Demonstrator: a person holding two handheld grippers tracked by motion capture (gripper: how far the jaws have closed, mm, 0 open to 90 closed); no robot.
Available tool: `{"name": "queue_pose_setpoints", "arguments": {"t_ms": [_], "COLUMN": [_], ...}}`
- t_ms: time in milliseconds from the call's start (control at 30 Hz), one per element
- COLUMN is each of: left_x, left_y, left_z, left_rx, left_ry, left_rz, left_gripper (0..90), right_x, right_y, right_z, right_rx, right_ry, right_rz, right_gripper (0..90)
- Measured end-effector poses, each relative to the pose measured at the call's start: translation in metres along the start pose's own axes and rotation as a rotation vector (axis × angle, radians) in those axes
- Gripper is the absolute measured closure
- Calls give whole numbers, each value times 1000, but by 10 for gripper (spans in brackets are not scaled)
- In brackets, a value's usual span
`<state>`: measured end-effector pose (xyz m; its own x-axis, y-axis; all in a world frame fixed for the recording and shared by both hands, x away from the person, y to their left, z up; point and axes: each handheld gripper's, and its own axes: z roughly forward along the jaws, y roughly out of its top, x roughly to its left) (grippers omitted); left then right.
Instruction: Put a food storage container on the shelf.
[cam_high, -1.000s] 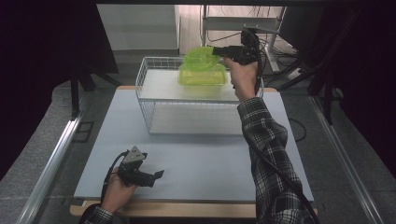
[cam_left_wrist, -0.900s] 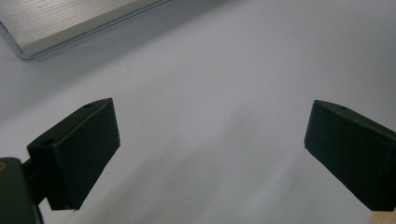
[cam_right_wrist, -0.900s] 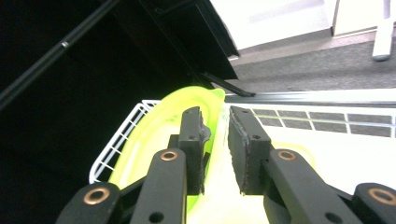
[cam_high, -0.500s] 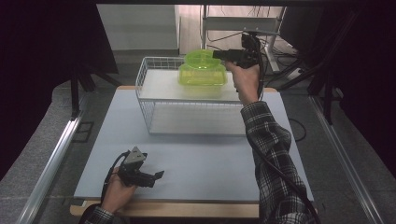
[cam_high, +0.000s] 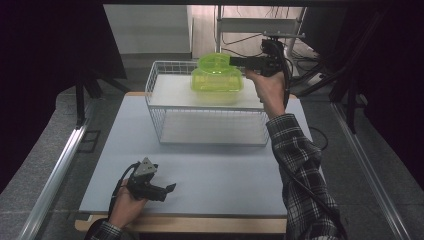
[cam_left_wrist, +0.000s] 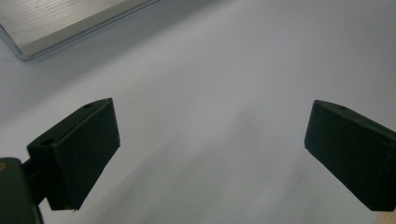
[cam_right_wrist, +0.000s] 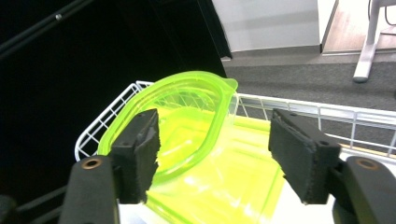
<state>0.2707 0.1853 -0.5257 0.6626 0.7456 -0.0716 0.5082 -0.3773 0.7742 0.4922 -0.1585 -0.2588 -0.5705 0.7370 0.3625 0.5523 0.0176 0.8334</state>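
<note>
The table is lying bare in front of the basket, dark room surrounding. Left gripper is resting open near the front edge; right gripper has just been opening, pads off the green lid.

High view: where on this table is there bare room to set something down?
The tabletop is bare between the wire basket and the left gripper. The basket's far end is crowded by two green plastic containers and the right gripper.

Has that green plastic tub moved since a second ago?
Yes. The green tub has sunk, leaning against the wire basket's far wall; the right claw has just opened.
</note>
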Motion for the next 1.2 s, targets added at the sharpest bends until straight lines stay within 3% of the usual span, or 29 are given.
{"name": "queue_pose_setpoints", "arguments": {"t_ms": [400, 1200], "left_x": [0, -2], "left_y": [0, 0], "left_z": [0, 2], "left_rx": [2, 13], "left_ry": [3, 8], "left_rz": [3, 12], "left_gripper": [33, 34], "right_x": [9, 15], "right_y": [-12, -49], "right_z": [-10, -18], "right_rx": [7, 49], "right_ry": [-9, 33], "right_rz": [-103, -173], "right_gripper": [185, 82]}}
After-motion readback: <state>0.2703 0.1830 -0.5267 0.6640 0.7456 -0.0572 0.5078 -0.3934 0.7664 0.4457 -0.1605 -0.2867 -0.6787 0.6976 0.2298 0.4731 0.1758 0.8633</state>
